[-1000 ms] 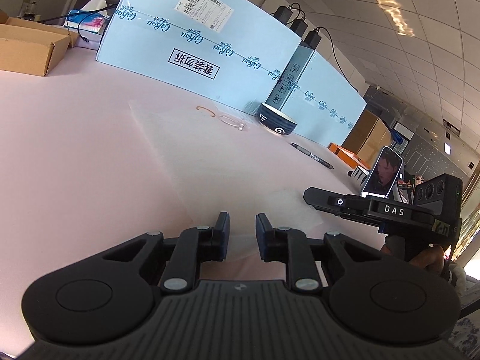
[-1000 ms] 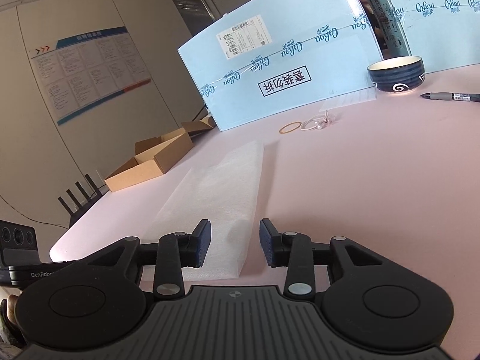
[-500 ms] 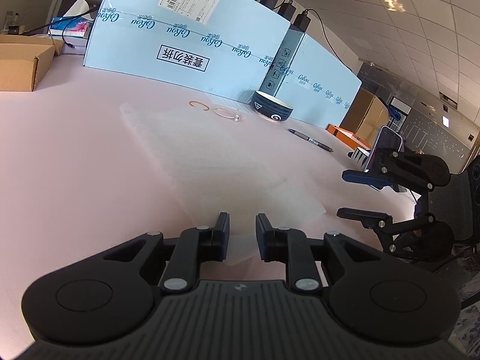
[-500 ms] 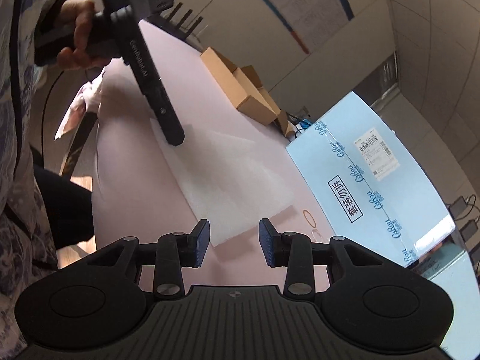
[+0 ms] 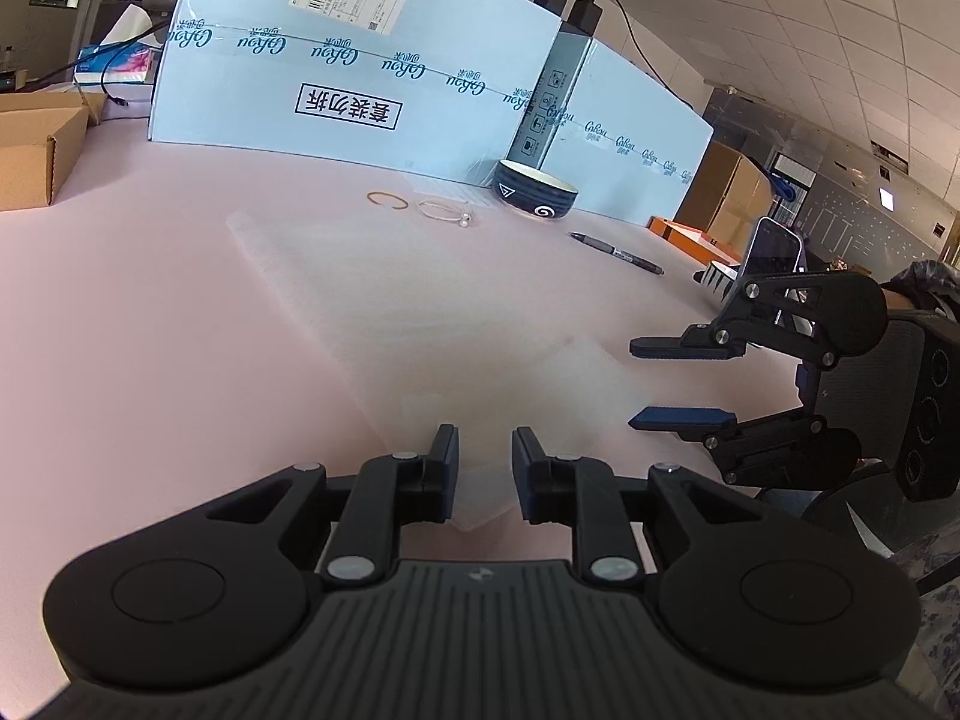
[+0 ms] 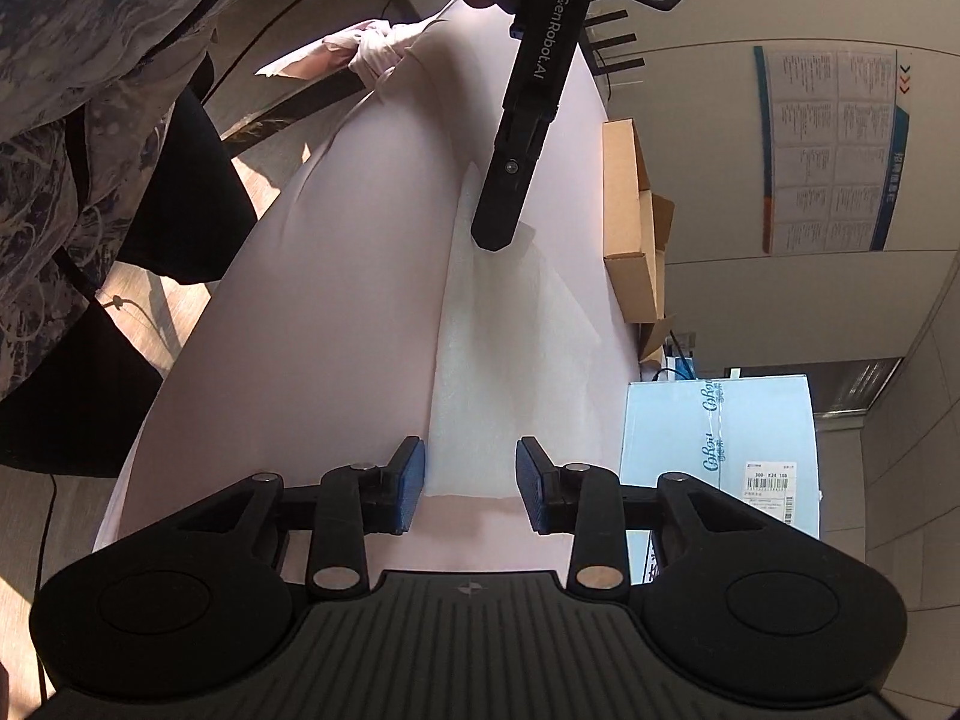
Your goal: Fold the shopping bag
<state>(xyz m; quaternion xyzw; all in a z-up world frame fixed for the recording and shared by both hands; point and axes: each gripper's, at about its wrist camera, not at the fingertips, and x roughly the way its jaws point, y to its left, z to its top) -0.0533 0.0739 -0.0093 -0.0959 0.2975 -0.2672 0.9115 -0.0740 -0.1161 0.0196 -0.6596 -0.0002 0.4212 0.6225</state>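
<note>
Only the left view shows the bowl (image 5: 535, 197); right claw (image 6: 471, 483) closing over the bag (image 6: 510, 360), left claw (image 5: 485, 471) narrow, gripping nothing.

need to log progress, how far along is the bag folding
Barely begun. The shopping bag lies flat, unfolded, on the pink table. The left gripper is at its near corner; the right gripper, jaws closing, straddles the opposite end, not yet pinching. Every fold remains.

Pink table (image 5: 150, 330) carries bag (image 5: 372, 312), bowl (image 5: 536, 197), pen (image 5: 618, 252), boxes (image 5: 360, 72).
</note>
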